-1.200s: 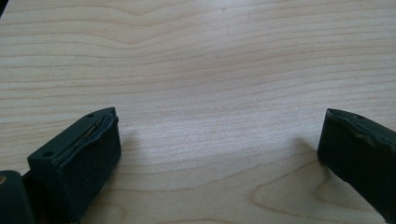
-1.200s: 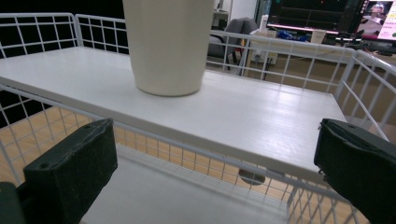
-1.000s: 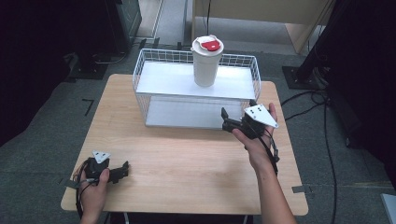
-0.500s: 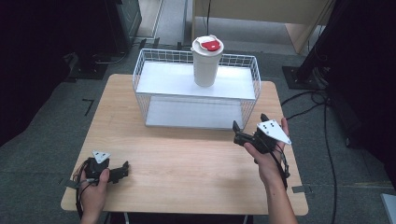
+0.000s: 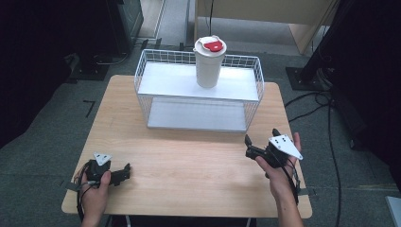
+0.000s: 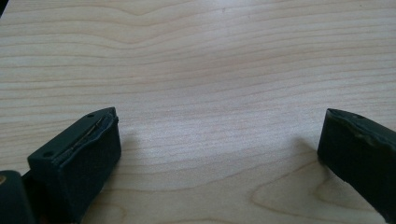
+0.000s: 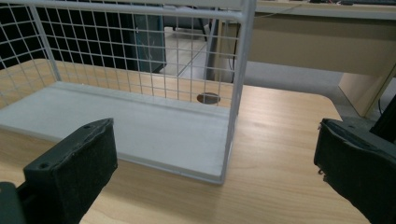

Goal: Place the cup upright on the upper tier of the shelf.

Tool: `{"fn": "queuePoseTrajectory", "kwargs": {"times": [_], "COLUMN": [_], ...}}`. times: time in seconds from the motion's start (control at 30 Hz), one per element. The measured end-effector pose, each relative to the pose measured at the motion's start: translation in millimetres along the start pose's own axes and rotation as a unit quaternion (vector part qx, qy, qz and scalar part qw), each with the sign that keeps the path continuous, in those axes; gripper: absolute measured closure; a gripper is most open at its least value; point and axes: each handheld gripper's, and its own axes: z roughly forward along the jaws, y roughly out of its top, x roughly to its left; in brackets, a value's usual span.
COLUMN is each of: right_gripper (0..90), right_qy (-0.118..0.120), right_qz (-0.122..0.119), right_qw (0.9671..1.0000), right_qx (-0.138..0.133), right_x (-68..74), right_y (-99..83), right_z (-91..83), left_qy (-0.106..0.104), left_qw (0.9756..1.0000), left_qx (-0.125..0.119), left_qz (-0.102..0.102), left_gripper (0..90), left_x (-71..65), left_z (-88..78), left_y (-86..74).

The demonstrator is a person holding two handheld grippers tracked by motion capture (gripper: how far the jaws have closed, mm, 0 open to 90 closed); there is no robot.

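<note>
A light wooden table (image 5: 189, 156) stands on grey carpet floor (image 5: 42, 142). Black stands and cables (image 5: 326, 101) crowd the dark edges. A pale wooden desk (image 5: 265, 12) sits beyond, under even light.

Bench (image 5: 189, 161): front half bare wood, open passage between left tool (image 5: 124, 172) and right tool (image 5: 248, 146), both with jaws spread. Wire rack (image 5: 198, 97): occupies the rear centre, blocks travel toward the back; its corner post stands just ahead of the right tool. Cup (image 5: 210, 61): upright on the rack's upper shelf. Narrow bare strips of bench run beside the rack at either side.
</note>
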Motion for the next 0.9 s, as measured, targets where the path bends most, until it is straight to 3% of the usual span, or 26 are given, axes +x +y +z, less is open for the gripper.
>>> {"fn": "queuePoseTrajectory", "kwargs": {"times": [0.9], "right_gripper": [0.0], "right_qy": [-0.042], "right_qz": [0.018], "right_qw": [0.997], "right_qx": [0.062], "right_x": [-33.4], "right_y": [-56.2], "right_z": [-30.7], "left_qy": [0.0], "left_qw": [1.0], "left_qx": [0.0], "left_qz": [0.0], "left_gripper": [0.0], "left_x": [0.0], "left_z": [0.0], "left_y": [0.0]}}
